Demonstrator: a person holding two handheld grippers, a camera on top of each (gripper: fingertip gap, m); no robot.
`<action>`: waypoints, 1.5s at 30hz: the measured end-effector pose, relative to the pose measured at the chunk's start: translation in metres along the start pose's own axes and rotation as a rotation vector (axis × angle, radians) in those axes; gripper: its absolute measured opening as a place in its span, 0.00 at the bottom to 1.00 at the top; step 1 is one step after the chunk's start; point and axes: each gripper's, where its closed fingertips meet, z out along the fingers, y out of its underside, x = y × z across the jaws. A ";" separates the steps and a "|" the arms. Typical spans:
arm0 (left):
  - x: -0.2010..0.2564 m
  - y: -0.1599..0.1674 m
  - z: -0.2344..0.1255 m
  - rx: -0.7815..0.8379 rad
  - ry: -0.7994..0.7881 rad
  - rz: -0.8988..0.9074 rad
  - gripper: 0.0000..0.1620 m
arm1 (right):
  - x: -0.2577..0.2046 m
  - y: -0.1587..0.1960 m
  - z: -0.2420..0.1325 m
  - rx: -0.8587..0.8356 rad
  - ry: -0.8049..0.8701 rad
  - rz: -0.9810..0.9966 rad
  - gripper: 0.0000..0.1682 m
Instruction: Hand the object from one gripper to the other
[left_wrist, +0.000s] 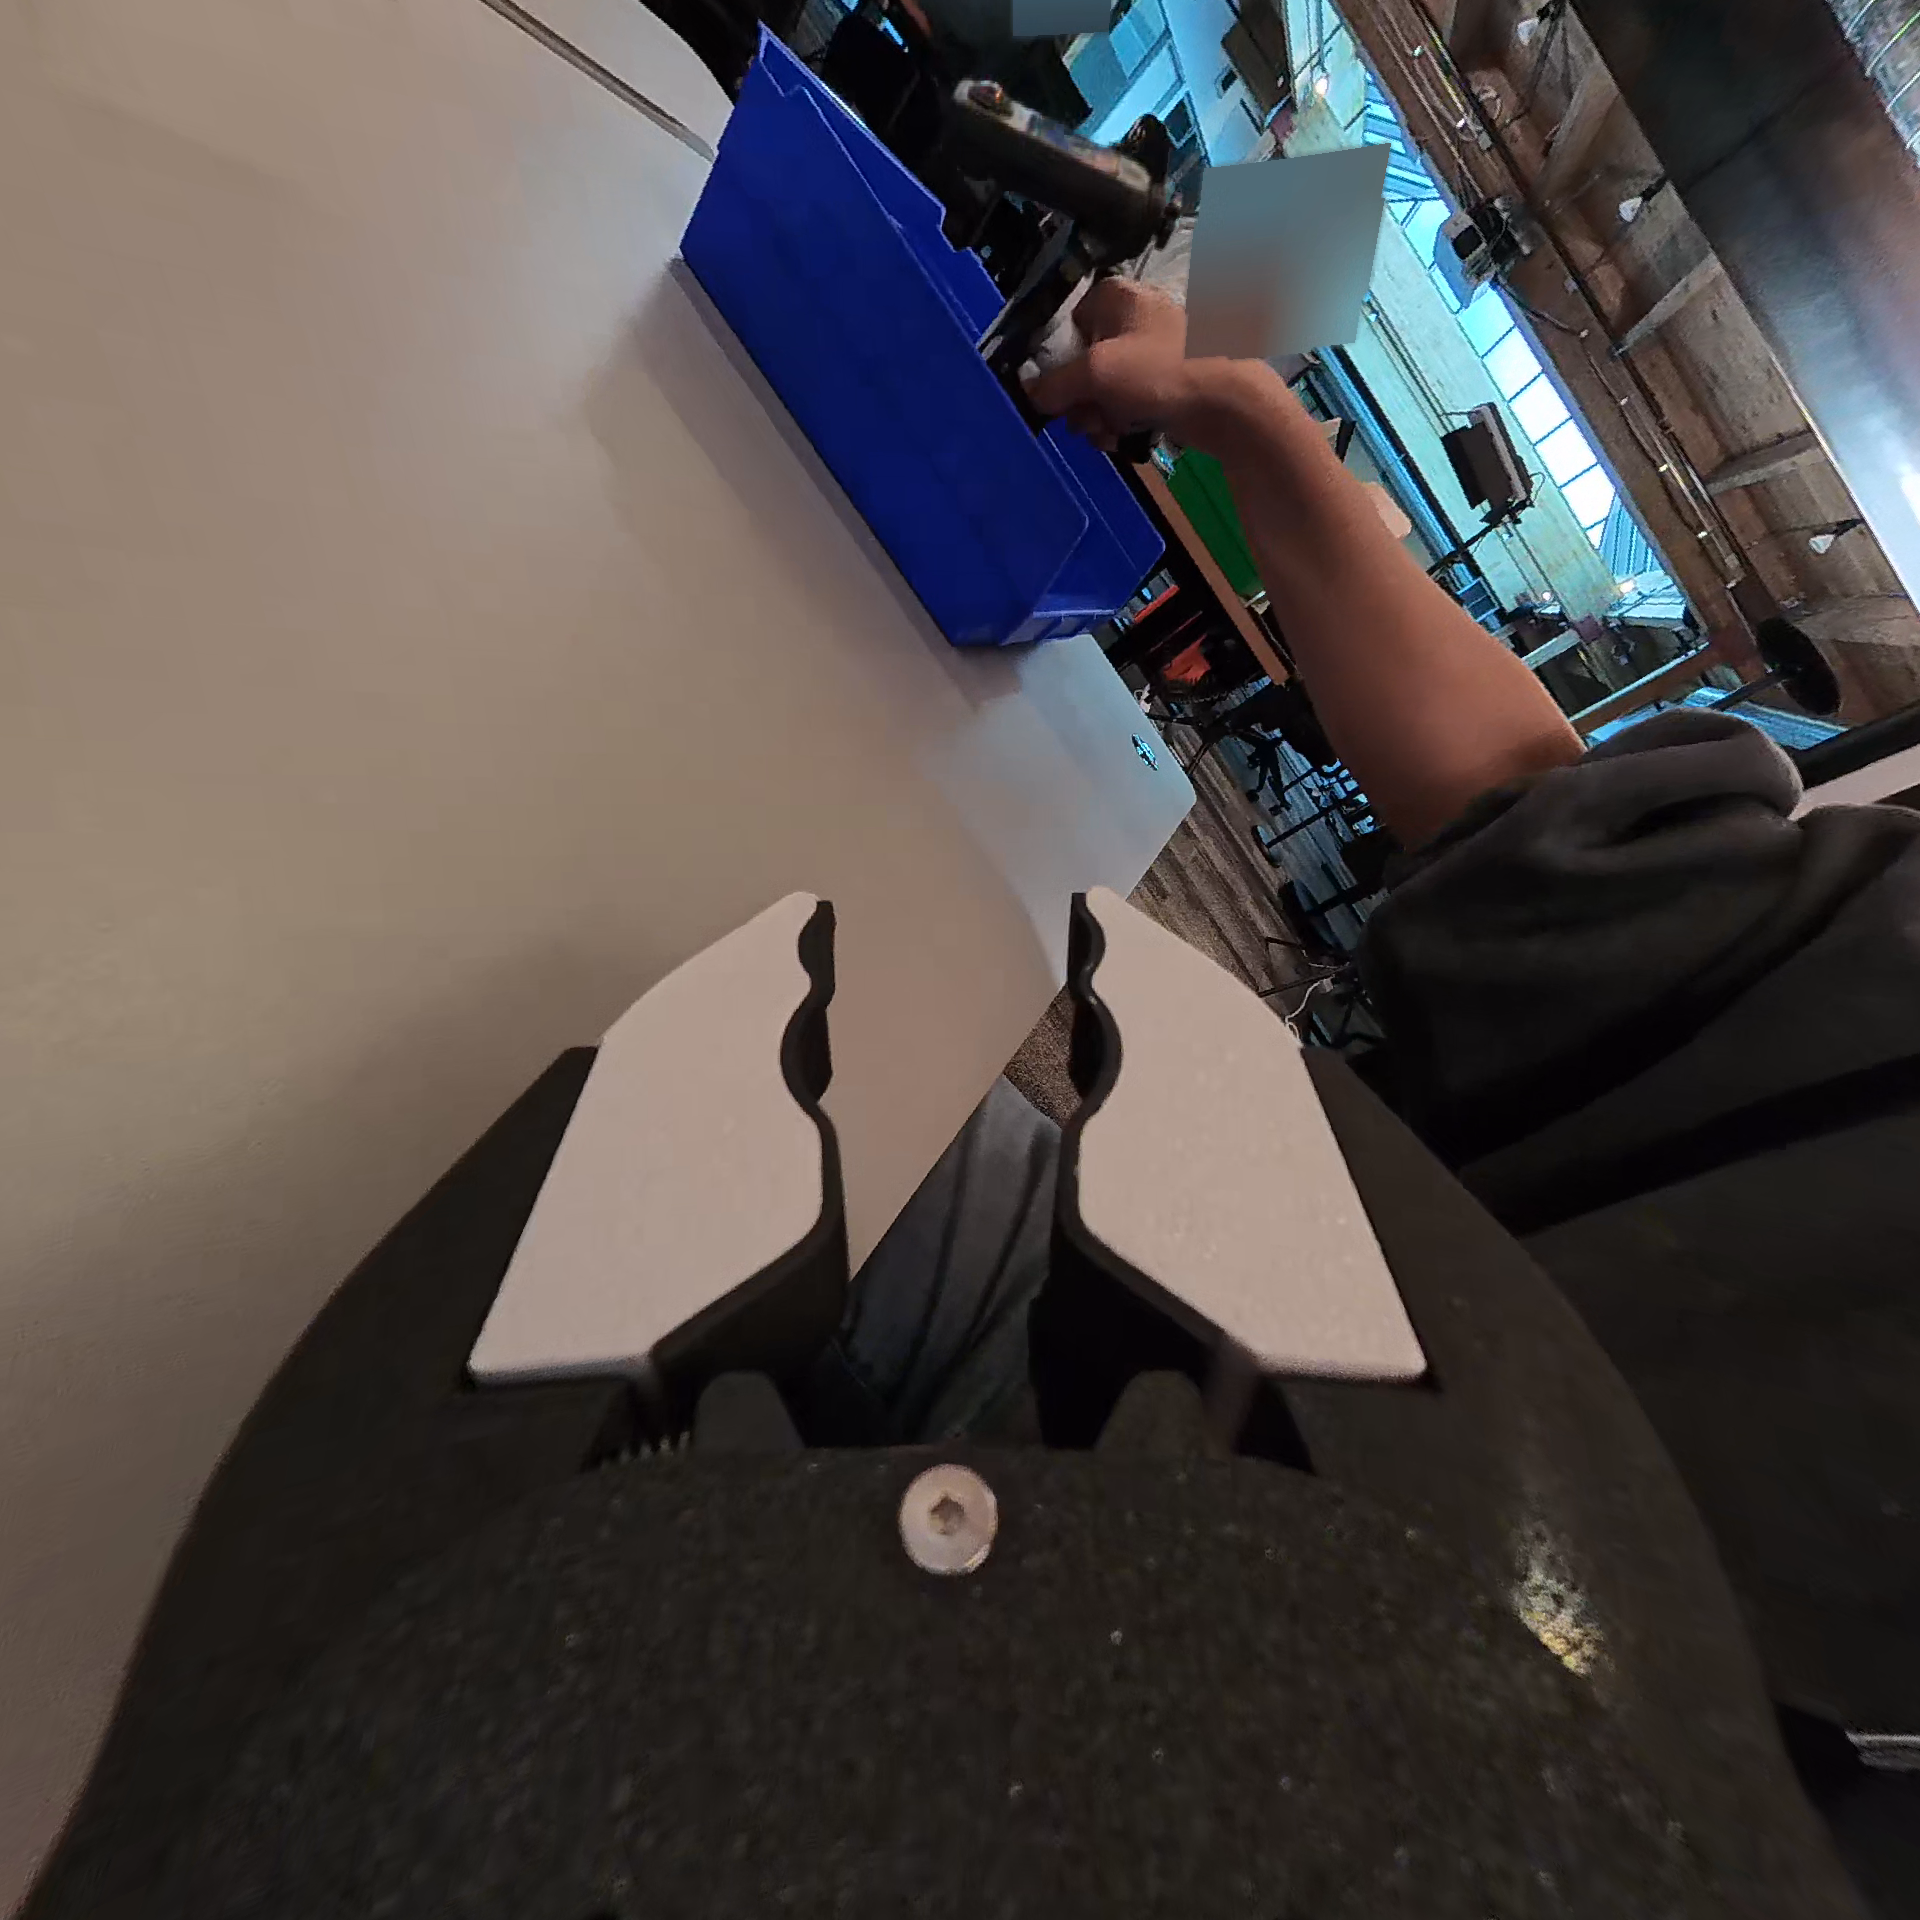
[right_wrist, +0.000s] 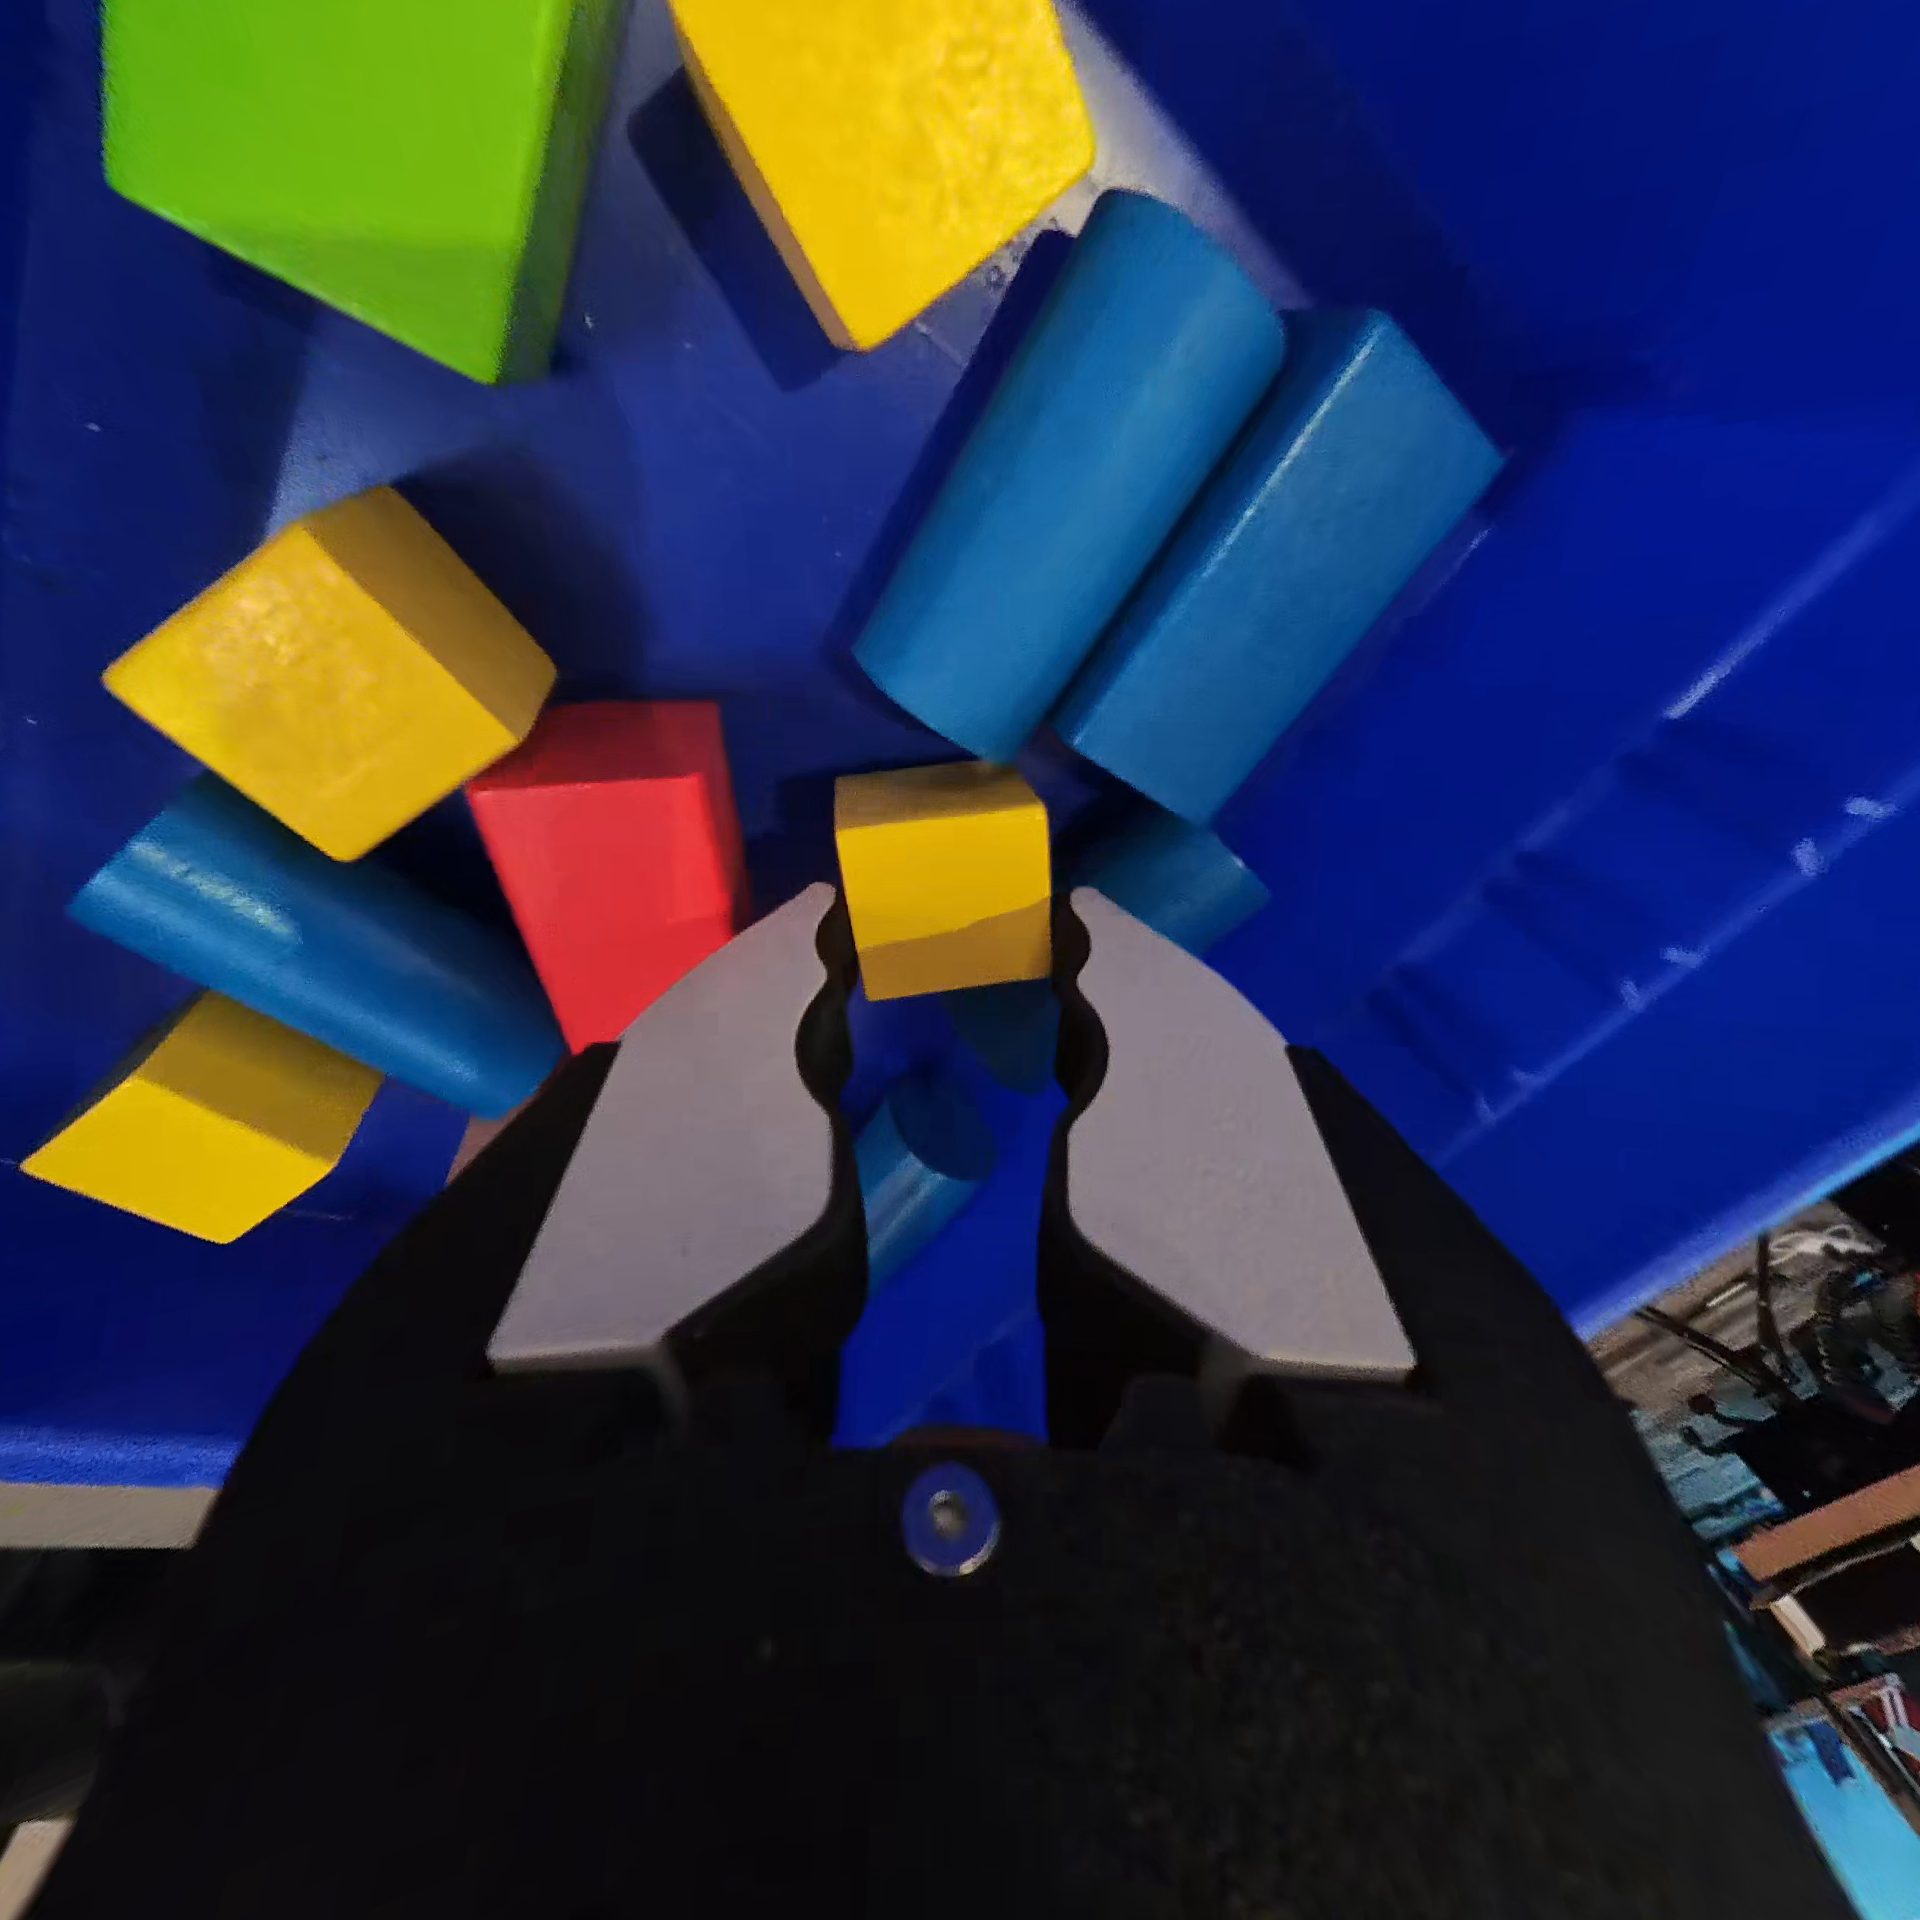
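In the right wrist view my right gripper (right_wrist: 951, 914) is inside the blue bin (right_wrist: 1662, 623), shut on a small yellow block (right_wrist: 943, 878) held between its fingertips. Other wooden blocks lie on the bin floor: a red block (right_wrist: 613, 852), blue blocks (right_wrist: 1070, 478), yellow blocks (right_wrist: 322, 665) and a green block (right_wrist: 332, 156). In the left wrist view my left gripper (left_wrist: 951, 925) is open and empty, hanging at the near edge of the white table (left_wrist: 312, 623), well away from the bin (left_wrist: 883, 395). A person's hand (left_wrist: 1122, 364) holds the right gripper down in the bin there.
A silver laptop (left_wrist: 1081, 758) lies closed on the table just this side of the bin. The person's bare forearm (left_wrist: 1382, 623) and dark sleeve (left_wrist: 1662, 987) cross the right of the left wrist view. A workshop with desks and stands lies beyond.
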 end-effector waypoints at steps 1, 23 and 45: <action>0.000 0.000 -0.001 0.001 0.002 0.000 0.26 | 0.000 -0.001 0.003 0.000 -0.005 -0.007 0.21; -0.041 -0.026 -0.047 -0.030 -0.481 0.257 0.26 | -0.309 0.057 -0.127 1.121 -0.644 0.170 0.28; -0.322 -0.249 -0.164 -0.669 -1.333 -0.187 0.31 | -0.328 0.077 -0.119 1.218 -0.414 -0.085 0.30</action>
